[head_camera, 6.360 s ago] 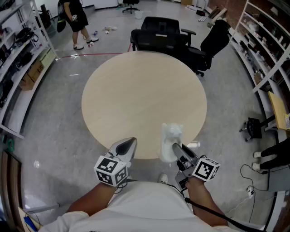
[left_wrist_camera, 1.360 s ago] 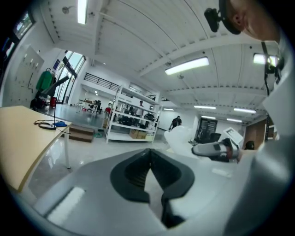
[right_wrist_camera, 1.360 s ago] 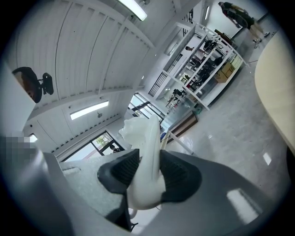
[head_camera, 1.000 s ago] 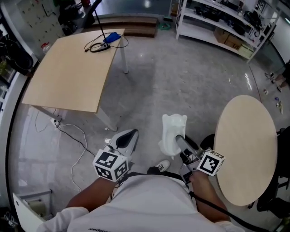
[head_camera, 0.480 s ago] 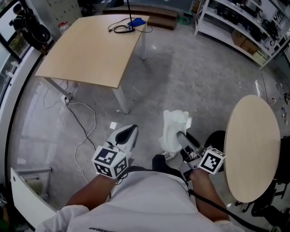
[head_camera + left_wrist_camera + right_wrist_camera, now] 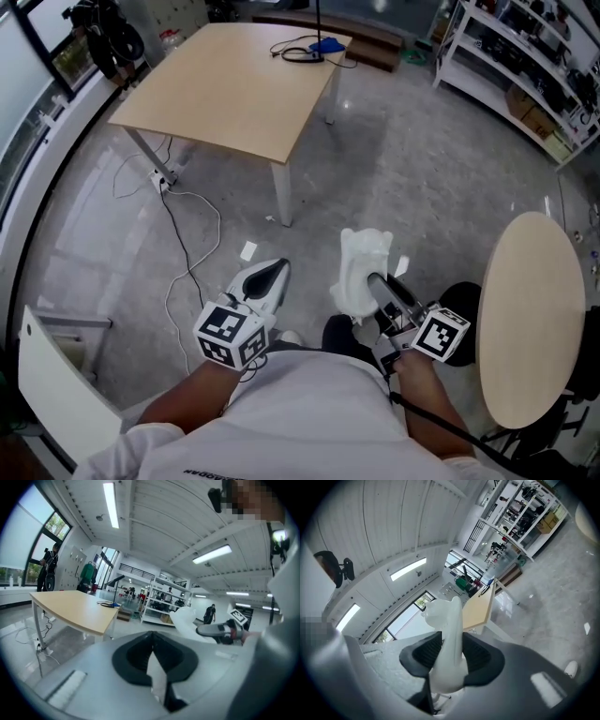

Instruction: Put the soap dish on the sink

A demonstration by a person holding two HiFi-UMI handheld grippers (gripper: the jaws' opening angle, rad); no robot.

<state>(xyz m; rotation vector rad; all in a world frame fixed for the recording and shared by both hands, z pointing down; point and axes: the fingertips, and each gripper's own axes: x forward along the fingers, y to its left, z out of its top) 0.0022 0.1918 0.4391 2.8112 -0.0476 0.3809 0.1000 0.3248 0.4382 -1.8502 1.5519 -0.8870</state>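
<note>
A white soap dish stands on edge over the grey floor, pinched between the jaws of my right gripper. In the right gripper view the soap dish rises between the black pads, which press on it from both sides. My left gripper is level beside it, a hand's width to the left, jaws together and empty. The left gripper view shows the left gripper with its pads meeting, and the soap dish held by the right gripper off to the right. No sink is in view.
A square wooden table with a blue item and cables stands ahead. A round table is at the right, shelving at the upper right. A cable trails across the floor, and a white board lies lower left.
The person has walked on: the square table has drawn nearer and slid right in view, and the round table has shifted right. Both grippers keep their pose, the soap dish still held.
</note>
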